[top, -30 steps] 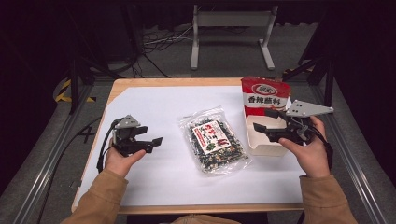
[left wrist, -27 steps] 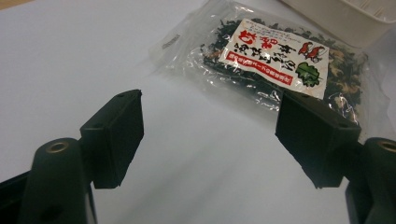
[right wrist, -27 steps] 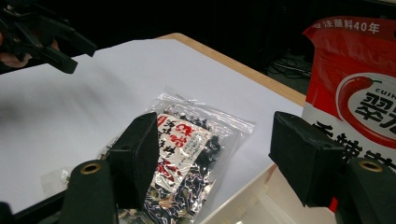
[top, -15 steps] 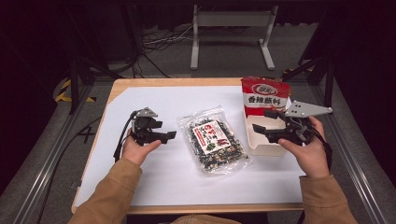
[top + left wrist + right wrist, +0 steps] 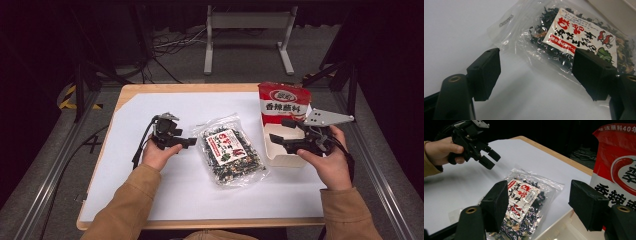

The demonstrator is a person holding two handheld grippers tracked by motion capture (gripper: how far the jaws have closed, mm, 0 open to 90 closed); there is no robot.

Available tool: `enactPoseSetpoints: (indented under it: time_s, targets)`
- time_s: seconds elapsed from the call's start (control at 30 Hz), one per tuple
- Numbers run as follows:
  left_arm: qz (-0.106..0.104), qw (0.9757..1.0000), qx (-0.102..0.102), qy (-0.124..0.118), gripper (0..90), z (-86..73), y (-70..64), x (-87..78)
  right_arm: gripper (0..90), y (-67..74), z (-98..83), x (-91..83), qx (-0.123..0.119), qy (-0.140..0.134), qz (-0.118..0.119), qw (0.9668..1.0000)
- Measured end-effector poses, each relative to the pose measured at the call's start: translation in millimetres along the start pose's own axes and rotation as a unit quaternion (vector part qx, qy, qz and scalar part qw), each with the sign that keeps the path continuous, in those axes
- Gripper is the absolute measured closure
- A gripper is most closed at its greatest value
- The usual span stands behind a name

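table (image 5: 150, 107): white top, wood edge
red pouch (image 5: 285, 102): stood upright in white tray (image 5: 280, 156), right side
seaweed bag (image 5: 231, 152): lay flat mid-table; looked light, crinkly, slippery; I'd pinch the clear top-left corner
my left gripper (image 5: 192, 142): wide open, empty, just beside the bag
my right gripper (image 5: 281, 131): open, empty, over tray

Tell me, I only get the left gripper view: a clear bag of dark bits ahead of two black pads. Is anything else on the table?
Observer: Yes, a red pouch stands in a white tray on the right.
Operator: Where's the other hand?
Observer: The right tongs hover open over that tray, in front of the pouch.
Operator: Are my tongs touching the bag?
Observer: No. In the right gripper view the left tongs hang open above the table, apart from the bag.
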State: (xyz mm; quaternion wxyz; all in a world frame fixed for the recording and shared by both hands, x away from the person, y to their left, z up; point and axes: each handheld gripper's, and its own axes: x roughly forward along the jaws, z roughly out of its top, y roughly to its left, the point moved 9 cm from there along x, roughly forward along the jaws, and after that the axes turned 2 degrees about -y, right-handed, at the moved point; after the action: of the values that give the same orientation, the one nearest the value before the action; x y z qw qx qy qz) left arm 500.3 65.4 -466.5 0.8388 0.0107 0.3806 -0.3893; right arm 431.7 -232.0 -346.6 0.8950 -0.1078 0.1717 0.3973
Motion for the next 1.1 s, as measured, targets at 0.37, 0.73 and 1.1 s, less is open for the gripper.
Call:
enactPoseSetpoints:
  time_s: [0.37,0.73,1.1]
  targets:
    - [-0.013,0.9984,-0.046,0.029,30.6,-5.6,10.5,19.3,31.9,0.3,-0.9,-0.9,0.0,0.0,0.001,1.0]
    - [-0.016,0.9976,-0.043,0.052,31.5,-7.8,10.5,33.3,31.6,2.1,-5.4,-8.4,0.001,0.001,-0.007,1.0]
    - [-0.029,0.9957,-0.055,0.068,30.4,-8.7,6.1,42.3,31.2,2.7,-6.3,-9.4,0.002,0.001,-0.006,1.0]
